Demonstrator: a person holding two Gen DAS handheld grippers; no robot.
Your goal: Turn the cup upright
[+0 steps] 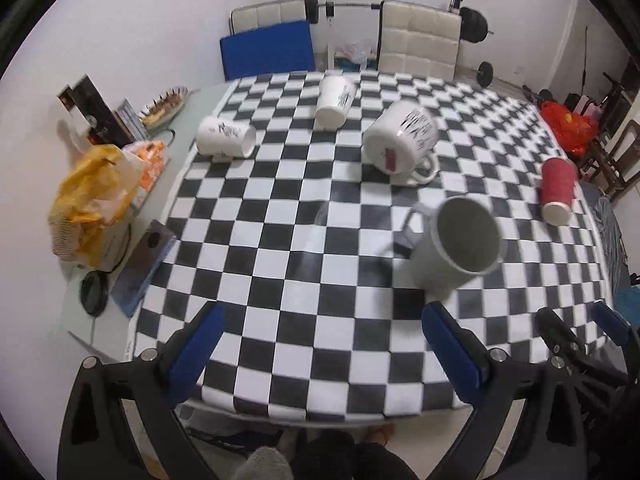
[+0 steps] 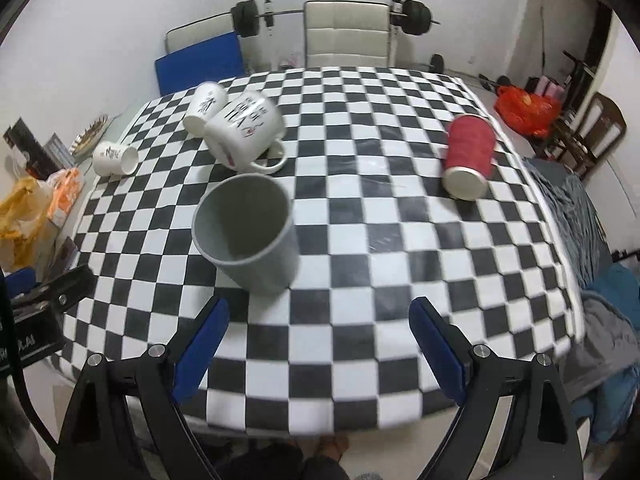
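Nearest, the left gripper (image 1: 324,344) hangs over the near edge of the checkered tablecloth (image 1: 280,240) with its blue-padded fingers (image 1: 196,352) spread wide and nothing between them. Likewise the right gripper (image 2: 320,340) has its fingers (image 2: 202,344) wide apart and empty above the same near edge of the cloth (image 2: 360,240); in the left wrist view its dark body (image 1: 560,336) shows at the lower right.

Just beyond the fingertips stands the grey cup (image 2: 246,232), blurred and leaning, its open mouth facing up and toward the cameras; neither gripper touches it. From the left wrist camera the same cup (image 1: 456,240) lies ahead and to the right, its handle pointing left.

Farther back, near the middle of the table, a large white mug with black lettering (image 1: 400,140) lies on its side, handle down on the cloth. Behind it a tall white cup (image 1: 334,100) also lies on its side, and a smaller white cup (image 1: 226,136) lies at the left edge of the cloth. Well apart to the right, a red cup (image 2: 468,156) lies on its side with its base toward the cameras.

Off the cloth on the left sit a yellow bag (image 1: 92,204) and some books (image 1: 100,116). Beyond the table stand white chairs (image 1: 418,40), a blue pad (image 1: 266,50) and a barbell (image 1: 400,12) against the wall.
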